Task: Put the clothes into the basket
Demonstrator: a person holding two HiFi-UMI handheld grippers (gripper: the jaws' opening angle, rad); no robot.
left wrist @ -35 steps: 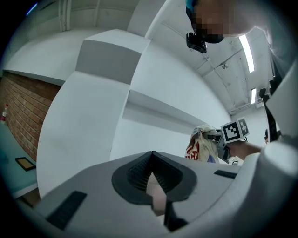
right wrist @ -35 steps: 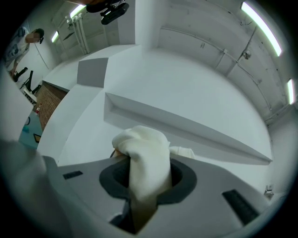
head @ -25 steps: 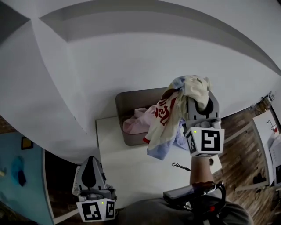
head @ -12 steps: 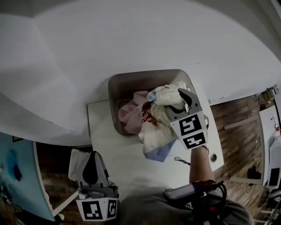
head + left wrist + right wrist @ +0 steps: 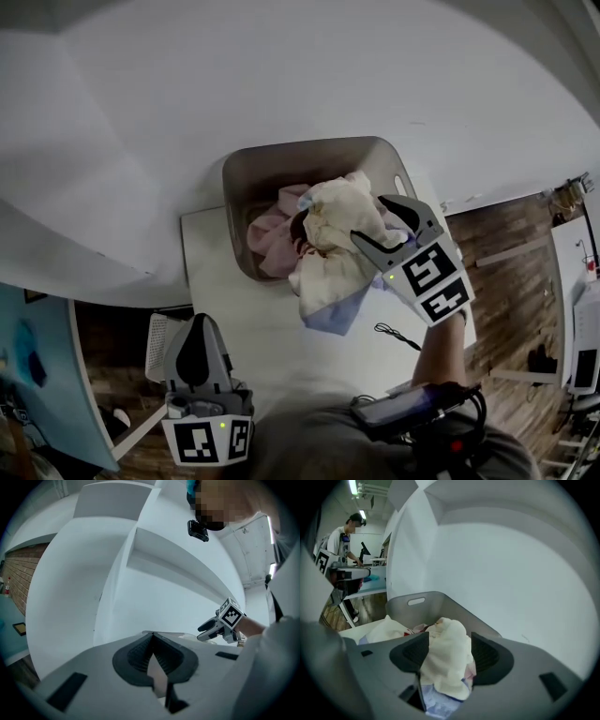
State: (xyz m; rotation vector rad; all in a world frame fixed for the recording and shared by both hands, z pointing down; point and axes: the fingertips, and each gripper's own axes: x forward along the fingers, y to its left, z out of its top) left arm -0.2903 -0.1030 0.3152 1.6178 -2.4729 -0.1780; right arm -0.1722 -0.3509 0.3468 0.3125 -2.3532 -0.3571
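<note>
A grey plastic basket stands at the far side of a white table with pink clothes inside. A cream, red-printed and pale blue garment lies bunched over the basket's near rim, partly hanging onto the table. My right gripper sits at that bundle. Its jaws have just been opening and stand apart, with the cream cloth loose between them in front of the basket wall. My left gripper hangs off the table's near left corner, shut and empty.
A white wall rises right behind the basket. A thin black cable lies on the table near my right wrist. Wooden floor shows to the right. A person stands at a distant desk.
My right gripper came down from above the basket with the garment, tipped downward, and its jaws spread. The garment now rests on the basket rim. The left gripper sank a little.
</note>
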